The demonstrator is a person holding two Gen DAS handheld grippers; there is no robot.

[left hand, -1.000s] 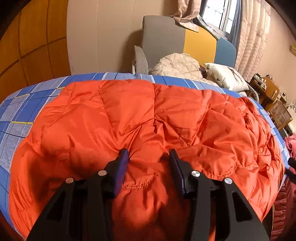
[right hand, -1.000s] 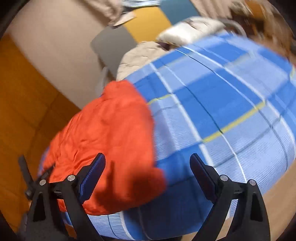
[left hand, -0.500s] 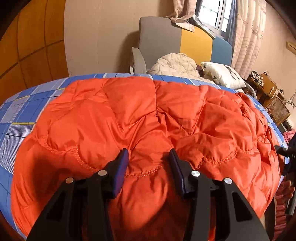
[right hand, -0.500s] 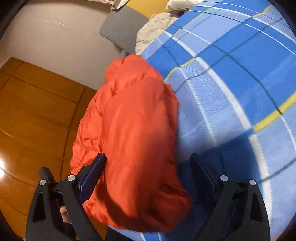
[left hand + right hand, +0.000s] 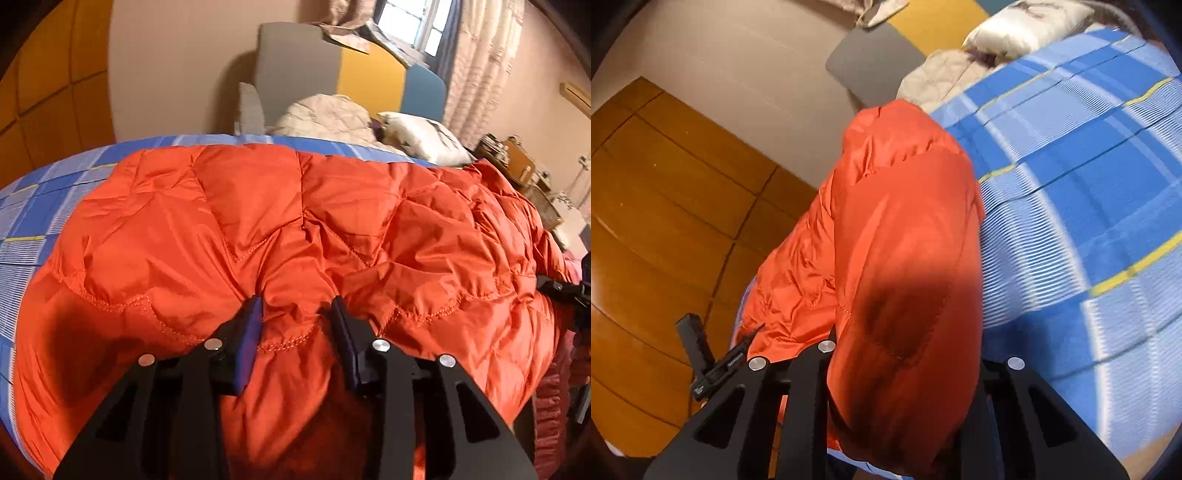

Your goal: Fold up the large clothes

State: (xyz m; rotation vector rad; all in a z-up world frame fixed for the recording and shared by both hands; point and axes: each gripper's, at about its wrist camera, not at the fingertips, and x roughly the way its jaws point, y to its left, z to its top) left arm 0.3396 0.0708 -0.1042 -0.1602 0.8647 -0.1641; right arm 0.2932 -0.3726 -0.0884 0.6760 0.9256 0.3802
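Note:
An orange quilted down jacket [image 5: 295,221] lies spread across a bed with a blue plaid sheet [image 5: 33,221]. My left gripper [image 5: 295,314] is shut on a bunched fold at the jacket's near hem. In the right wrist view the jacket [image 5: 905,240] fills the space between my right gripper's [image 5: 905,350] jaws. Its fingertips are hidden by the cloth, and the jaws stand wide around the thick end of the jacket. The right gripper also shows at the right edge of the left wrist view [image 5: 569,291].
A beige quilted blanket [image 5: 325,114] and a white pillow [image 5: 424,136] lie at the head of the bed, before a grey, yellow and blue headboard [image 5: 332,70]. Wooden panels [image 5: 665,221] line the left wall. Cluttered furniture [image 5: 524,166] stands at the right.
My right gripper has moved in onto the jacket's end, which now fills its jaws. My left gripper has kept its hold while the jacket shifted slightly.

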